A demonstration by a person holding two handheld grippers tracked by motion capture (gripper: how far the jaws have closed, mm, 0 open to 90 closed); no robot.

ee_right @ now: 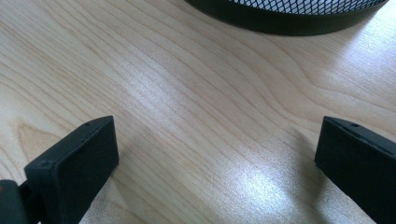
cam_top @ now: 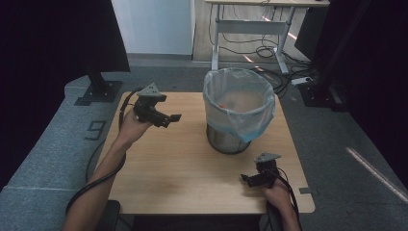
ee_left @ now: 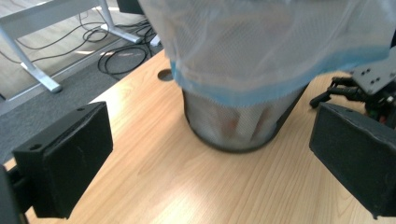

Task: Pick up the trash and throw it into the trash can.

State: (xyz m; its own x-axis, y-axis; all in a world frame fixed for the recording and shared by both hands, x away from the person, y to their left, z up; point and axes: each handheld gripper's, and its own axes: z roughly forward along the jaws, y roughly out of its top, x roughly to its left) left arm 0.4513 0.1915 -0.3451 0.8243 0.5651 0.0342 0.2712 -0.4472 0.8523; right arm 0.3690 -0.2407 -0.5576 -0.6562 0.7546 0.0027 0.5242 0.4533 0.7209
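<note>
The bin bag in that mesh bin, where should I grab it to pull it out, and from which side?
Probably the turned-down blue-edged cuff of the bin bag, which hangs loose outside the mesh bin and gives a free fold to pinch. Come from the left with the left gripper, whose open jaws already face that side; the right gripper sits low on the table.

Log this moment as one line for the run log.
left gripper: open, raised, facing mesh bin | right gripper: open, low over table | bin liner: folded over rim | nothing held
</note>
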